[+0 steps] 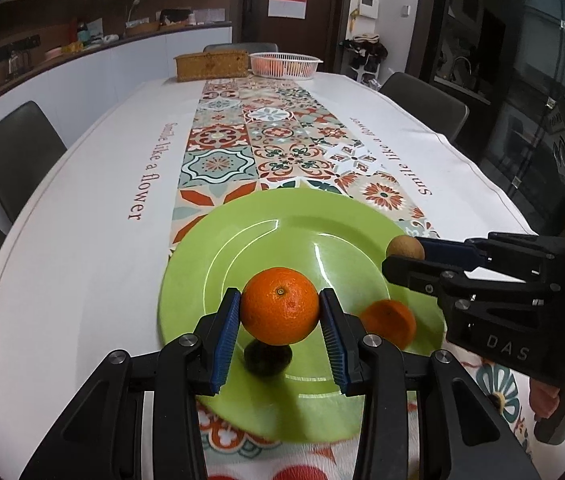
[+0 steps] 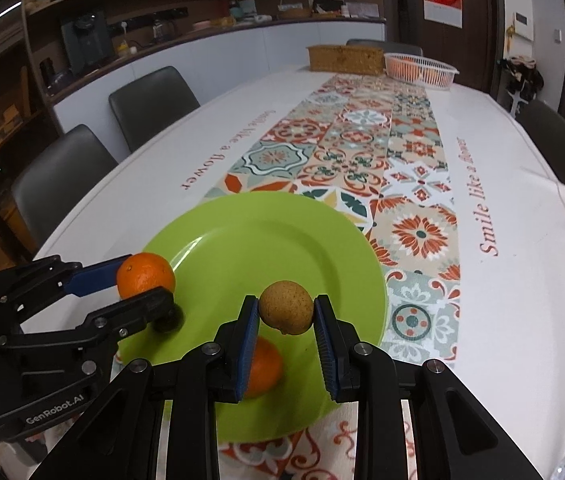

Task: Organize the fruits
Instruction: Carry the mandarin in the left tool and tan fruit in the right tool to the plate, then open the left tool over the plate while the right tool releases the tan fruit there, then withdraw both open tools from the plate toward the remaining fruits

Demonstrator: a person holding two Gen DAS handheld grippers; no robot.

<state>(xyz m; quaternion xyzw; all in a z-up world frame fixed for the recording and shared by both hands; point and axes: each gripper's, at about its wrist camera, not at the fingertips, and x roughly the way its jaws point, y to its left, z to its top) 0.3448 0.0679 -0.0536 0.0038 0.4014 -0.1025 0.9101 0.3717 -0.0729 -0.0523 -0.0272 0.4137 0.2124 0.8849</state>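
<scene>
Orange (image 1: 279, 305) pinched in left tool (image 1: 280, 312) — right tool (image 2: 286, 314) clamps brown fruit (image 2: 286, 307) over plate (image 1: 210, 248).

glossy green plate (image 1: 242, 240), woven basket (image 1: 212, 65)

Lime-green plate (image 1: 242, 248), orange mandarin (image 1: 279, 306), tan, perhaps speckled fruit (image 2: 286, 307), floral-tiled runner (image 1: 282, 136).

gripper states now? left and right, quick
Left gripper: shut on an orange, held above the green plate.
Right gripper: shut on a brown round fruit.
</scene>
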